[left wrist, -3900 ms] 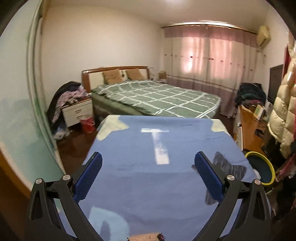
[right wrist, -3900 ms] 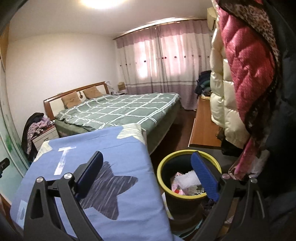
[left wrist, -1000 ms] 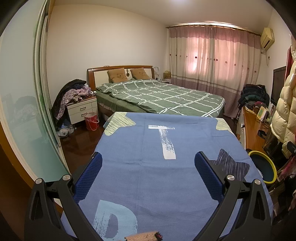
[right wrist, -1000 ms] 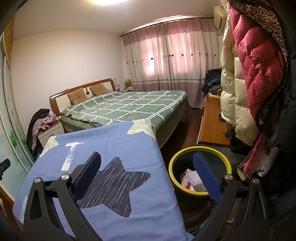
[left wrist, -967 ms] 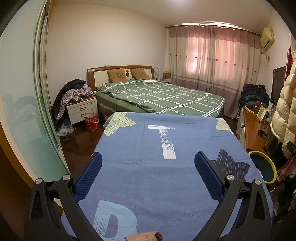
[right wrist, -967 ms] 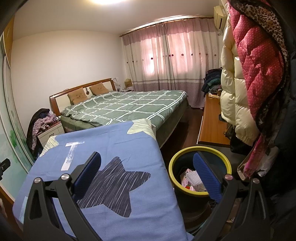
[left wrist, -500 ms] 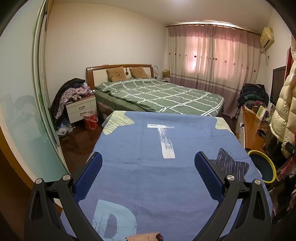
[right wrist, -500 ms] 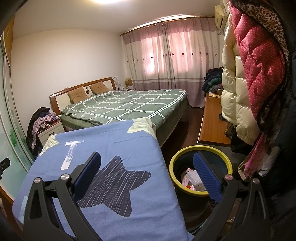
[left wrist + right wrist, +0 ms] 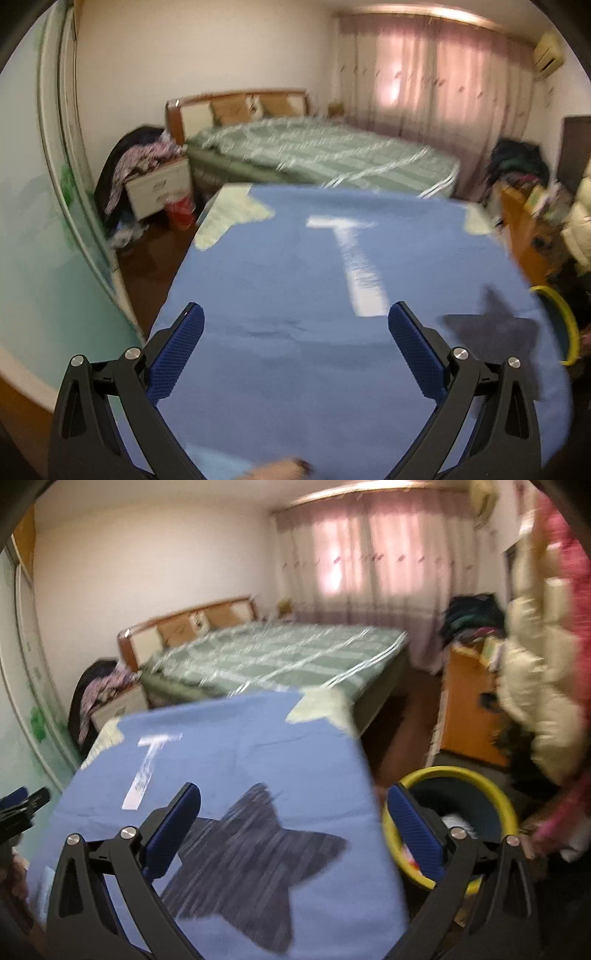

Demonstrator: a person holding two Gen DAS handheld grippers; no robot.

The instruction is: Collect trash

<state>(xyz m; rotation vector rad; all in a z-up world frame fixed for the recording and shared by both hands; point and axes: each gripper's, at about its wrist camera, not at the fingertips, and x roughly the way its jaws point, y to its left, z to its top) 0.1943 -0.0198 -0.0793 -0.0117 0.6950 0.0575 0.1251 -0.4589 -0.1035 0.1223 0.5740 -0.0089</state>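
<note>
A dark bin with a yellow rim stands on the floor right of the blue cloth-covered surface; pale crumpled trash lies inside it. In the left wrist view only the bin's yellow rim shows at the right edge. My left gripper hangs open over the blue cloth, nothing between its fingers. My right gripper is open too, above the cloth's right edge, its right finger in front of the bin. Both views are motion-blurred.
A green checked bed lies beyond the cloth. A nightstand with piled clothes and a red bucket stand left. A wooden desk and hanging coats crowd the right. A glass wardrobe door runs along the left.
Both views have swung and blurred with motion. The right view has turned left, so the bin sits further right. Both grippers remain open.
</note>
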